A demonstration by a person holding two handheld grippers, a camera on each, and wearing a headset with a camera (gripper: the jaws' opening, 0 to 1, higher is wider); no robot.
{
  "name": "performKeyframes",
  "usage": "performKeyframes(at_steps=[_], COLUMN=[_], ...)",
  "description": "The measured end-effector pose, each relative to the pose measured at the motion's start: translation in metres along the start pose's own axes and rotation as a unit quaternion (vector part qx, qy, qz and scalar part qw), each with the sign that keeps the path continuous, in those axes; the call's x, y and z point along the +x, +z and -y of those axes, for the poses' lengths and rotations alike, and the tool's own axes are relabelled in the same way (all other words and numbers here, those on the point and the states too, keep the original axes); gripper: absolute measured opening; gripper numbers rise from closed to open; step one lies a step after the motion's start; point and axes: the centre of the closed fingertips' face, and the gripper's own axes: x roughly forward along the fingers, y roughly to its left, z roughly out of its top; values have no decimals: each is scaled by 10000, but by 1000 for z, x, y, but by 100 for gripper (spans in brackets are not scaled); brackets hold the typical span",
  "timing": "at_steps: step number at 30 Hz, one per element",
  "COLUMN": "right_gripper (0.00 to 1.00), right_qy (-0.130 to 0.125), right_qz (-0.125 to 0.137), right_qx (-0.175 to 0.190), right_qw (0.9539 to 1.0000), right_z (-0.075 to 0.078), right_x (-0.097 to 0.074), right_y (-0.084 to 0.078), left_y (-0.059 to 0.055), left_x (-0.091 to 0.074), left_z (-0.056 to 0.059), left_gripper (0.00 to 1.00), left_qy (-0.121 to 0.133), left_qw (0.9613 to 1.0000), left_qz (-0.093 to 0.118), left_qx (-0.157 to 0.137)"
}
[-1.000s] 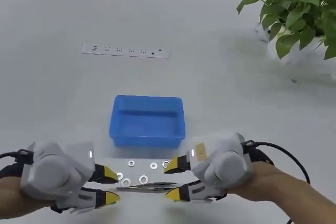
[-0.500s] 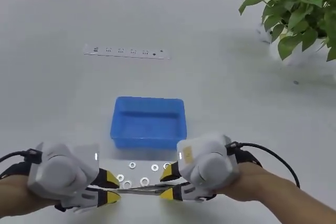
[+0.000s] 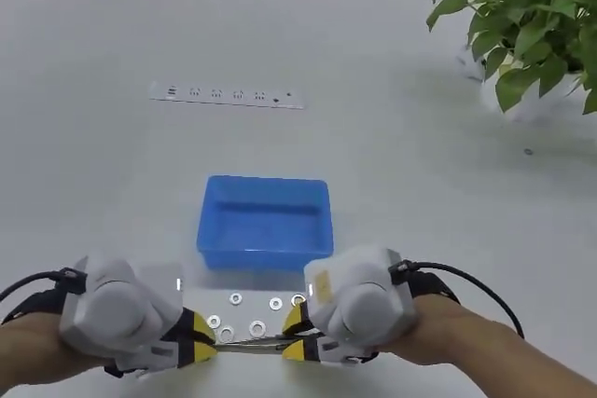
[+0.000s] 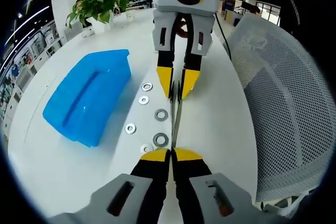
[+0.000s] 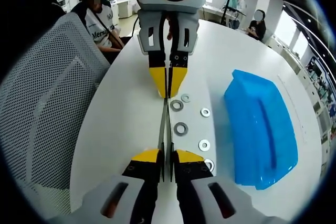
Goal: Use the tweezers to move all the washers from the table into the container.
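Pinching opposite ends of the slim steel tweezers (image 4: 175, 111), the left claw (image 4: 172, 155) and right claw (image 5: 167, 157) are each narrowed onto it, low by the white bench's (image 3: 392, 137) near edge. The step likely goes best if one claw holds the arms mid-length without crushing them, tips forward. Small silver ring washers (image 4: 161, 115) lie just beyond, loose on the bench before the blue rectangular plastic container (image 3: 265, 214).

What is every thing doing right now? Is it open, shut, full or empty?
Left gripper: shut on the tweezers.
Right gripper: shut on the tweezers.
Tweezers: gripped at both ends, lying level.
Container: upright, empty.
Washers: six, flat on the table, none in the container.
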Motion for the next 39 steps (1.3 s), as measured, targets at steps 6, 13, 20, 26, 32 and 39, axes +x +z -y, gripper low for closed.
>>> performKeyframes(at_steps=[6,13,20,26,32,39], right_gripper=[11,10,11,12,13,14], right_qy=[-16,-38,-22,9,31,26], right_qz=[-11,-52,-60,5,54,72], right_qx=[4,-32,-48,-44,-64,-95], right_qw=[10000,10000,10000,10000,10000,9999], right_z=[0,0,-3,-4,-5,-6], right_x=[0,-1,-2,-5,-5,-4], right_y=[0,0,-1,3,7,9], left_y=[0,0,7,13,22,33], left_x=[0,0,-7,-16,-26,-33], left_z=[1,3,5,7,7,8], left_gripper=[6,5,5,5,5,5], left_qy=[-17,9,9,21,51,100], left_qw=[10000,9999,9999,9997,9996,9994], left_qz=[15,-28,54,73,98,175], left_qx=[-5,118,129,247,271,277])
